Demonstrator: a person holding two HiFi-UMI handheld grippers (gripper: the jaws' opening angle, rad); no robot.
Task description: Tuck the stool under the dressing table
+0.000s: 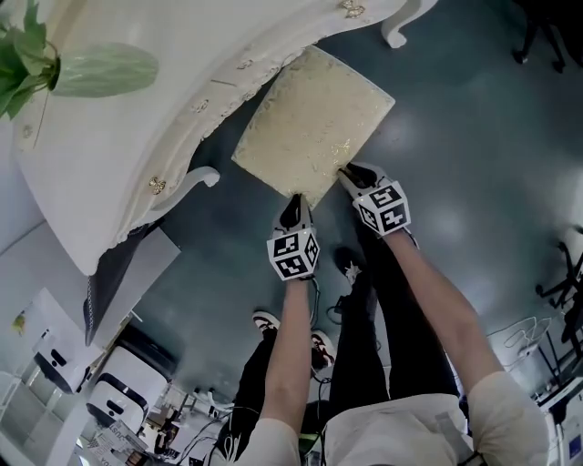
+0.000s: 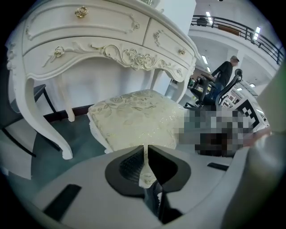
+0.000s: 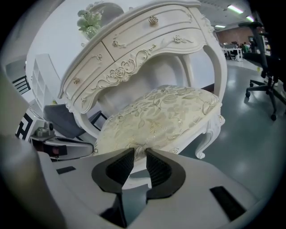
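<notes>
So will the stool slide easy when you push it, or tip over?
It probably slides: the floor looks smooth and shiny. The stool likely stays upright, being wide with legs at its corners. Its cushion probably squashes a little under a grip.

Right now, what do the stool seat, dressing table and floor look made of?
The stool seat: padded cream fabric, leaf pattern with a slight sheen. The dressing table: probably painted wood, glossy ivory, carved scrollwork, gold-toned knobs. The floor: smooth dark grey, likely coated concrete or vinyl; it reflects lights.
</notes>
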